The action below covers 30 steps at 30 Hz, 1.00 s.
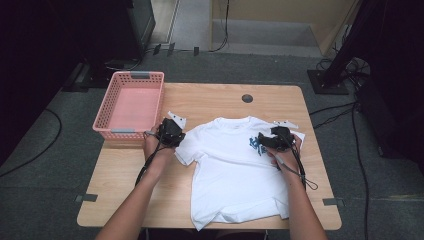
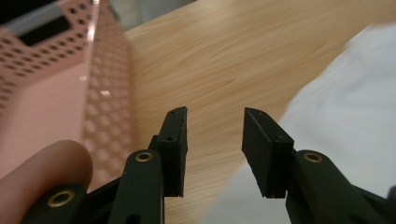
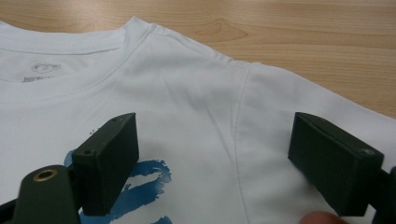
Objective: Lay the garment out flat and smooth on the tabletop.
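Wooden table point(image 1: 220, 100) on grey carpet, dark room with cables trailing round the edges, so the white t-shirt point(image 1: 230, 170) is my landmark. It lies flat, front up, mid-table. Off its left sleeve sits a pink basket point(image 1: 131, 105). Left gripper point(image 2: 212, 140) hovers at that sleeve's edge, jaws parted with nothing between them. Right gripper point(image 3: 215, 163) is over the other shoulder beside the blue print point(image 3: 140, 186), jaws spread wide above the cloth. I'd pinch both sleeve seams evenly so the fold comes out square.
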{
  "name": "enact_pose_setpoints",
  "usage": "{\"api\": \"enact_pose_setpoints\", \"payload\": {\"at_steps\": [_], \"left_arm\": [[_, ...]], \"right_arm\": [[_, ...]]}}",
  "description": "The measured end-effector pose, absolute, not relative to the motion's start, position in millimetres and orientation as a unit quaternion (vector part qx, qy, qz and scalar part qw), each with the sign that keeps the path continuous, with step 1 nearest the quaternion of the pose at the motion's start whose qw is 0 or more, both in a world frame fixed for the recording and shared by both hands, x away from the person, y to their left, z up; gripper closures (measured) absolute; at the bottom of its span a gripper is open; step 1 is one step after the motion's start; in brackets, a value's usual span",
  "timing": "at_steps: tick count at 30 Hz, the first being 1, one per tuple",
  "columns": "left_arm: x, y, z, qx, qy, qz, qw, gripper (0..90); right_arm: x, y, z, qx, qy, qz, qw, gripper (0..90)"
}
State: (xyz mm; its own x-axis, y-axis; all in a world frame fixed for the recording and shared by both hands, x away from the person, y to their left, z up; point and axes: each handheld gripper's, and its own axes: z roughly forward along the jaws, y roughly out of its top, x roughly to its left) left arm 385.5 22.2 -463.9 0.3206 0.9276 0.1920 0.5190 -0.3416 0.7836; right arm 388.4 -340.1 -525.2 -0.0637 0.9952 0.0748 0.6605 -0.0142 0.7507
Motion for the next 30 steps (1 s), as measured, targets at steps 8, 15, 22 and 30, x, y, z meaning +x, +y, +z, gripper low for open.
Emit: {"api": "enact_pose_setpoints", "payload": {"at_steps": [8,15,22,30], "left_arm": [[393,5,-495,0.790,0.499,0.171,0.311,44.5],[398,10,-502,0.789,0.514,0.151,0.301,38.0],[402,13,-504,0.787,0.517,0.185,0.281,41.1],[421,13,-505,0.776,0.530,0.195,0.281,39.4]], "right_arm": [[389,-348,-512,0.673,0.610,0.363,0.207,22.7],[388,-379,-503,0.689,0.600,0.325,0.246,57.8],[389,-383,-519,0.677,0.614,0.308,0.265,51.1],[400,-368,-523,0.678,0.607,0.292,0.294,37.5]]}}
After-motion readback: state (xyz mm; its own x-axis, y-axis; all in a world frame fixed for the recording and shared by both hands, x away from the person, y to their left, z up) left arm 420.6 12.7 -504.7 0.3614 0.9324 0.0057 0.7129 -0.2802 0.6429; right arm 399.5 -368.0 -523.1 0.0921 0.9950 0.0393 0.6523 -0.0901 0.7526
